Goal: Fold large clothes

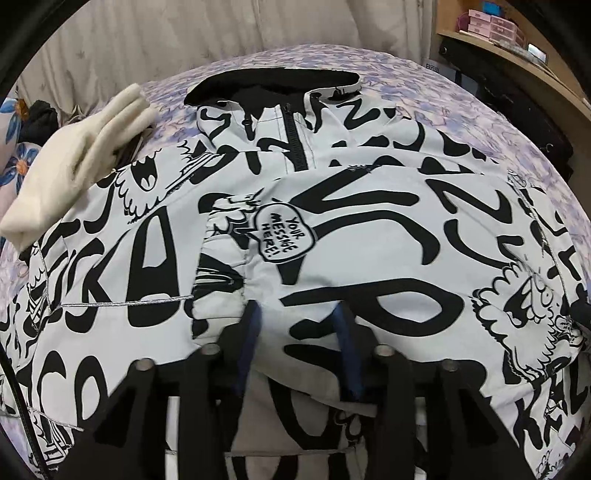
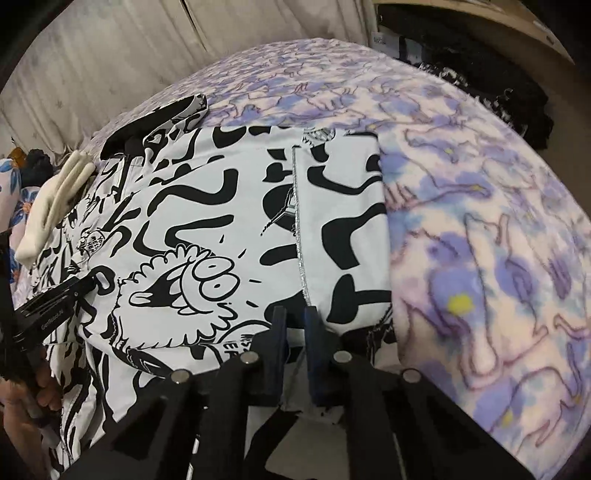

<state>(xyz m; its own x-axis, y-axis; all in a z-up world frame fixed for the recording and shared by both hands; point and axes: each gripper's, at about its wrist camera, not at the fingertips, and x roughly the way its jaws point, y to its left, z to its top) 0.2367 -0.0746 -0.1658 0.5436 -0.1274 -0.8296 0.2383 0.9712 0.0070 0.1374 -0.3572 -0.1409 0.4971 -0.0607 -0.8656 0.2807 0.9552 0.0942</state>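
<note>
A padded white jacket (image 1: 369, 229) with black graffiti print lies spread on the bed, collar and zip pointing away from me. In the left wrist view my left gripper (image 1: 298, 325) points down into the near edge. Its blue-padded fingers (image 1: 253, 325) stand apart and a puffy fold of the jacket fills the gap between them. In the right wrist view the jacket (image 2: 221, 221) ends at its right side edge. My right gripper (image 2: 296, 321) has closed narrowly on the fabric beside a silver seam. The left gripper (image 2: 55, 295) shows at far left, held by a hand (image 2: 18, 398).
A purple and pink fleece blanket (image 2: 480, 240) covers the bed. A folded cream garment (image 1: 74, 166) lies on the jacket's left shoulder. Floral bedding (image 1: 14, 147) sits at far left and a pale curtain (image 1: 184, 37) hangs behind. A wooden desk with pink boxes (image 1: 491, 26) stands at back right.
</note>
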